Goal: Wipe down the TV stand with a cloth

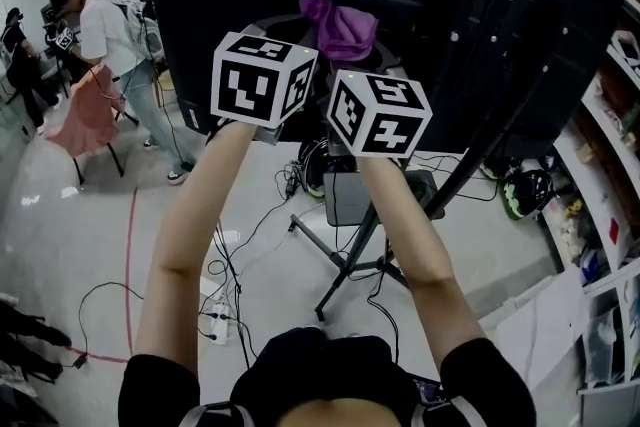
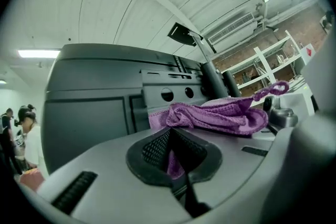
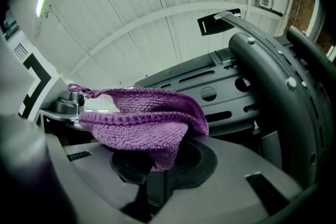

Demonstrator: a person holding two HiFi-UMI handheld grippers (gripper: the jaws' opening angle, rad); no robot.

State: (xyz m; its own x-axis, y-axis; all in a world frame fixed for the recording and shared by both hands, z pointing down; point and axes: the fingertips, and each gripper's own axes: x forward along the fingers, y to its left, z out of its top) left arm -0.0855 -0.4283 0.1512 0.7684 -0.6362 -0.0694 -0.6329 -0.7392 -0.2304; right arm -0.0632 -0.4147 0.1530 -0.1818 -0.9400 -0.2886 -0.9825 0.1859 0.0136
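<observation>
A purple cloth (image 1: 340,27) is bunched between my two grippers, held up against the black back of the TV (image 1: 470,35). The left gripper (image 2: 173,157) is shut on one fold of the cloth (image 2: 215,115), with purple fabric showing between its pads. The right gripper (image 3: 157,157) is shut on the cloth (image 3: 142,123) too, and the cloth drapes over its jaws. In the head view only the marker cubes (image 1: 265,80) (image 1: 378,113) show; the jaws are hidden behind them. The stand's black pole and legs (image 1: 365,245) run down below my arms. The stand's bracket (image 3: 226,81) is close ahead.
A person in a white shirt (image 1: 110,35) stands at the far left beside a chair draped in pink (image 1: 85,115). Cables and a power strip (image 1: 220,320) lie on the floor. A grey box (image 1: 350,195) sits by the stand's base. Shelves (image 1: 610,145) line the right side.
</observation>
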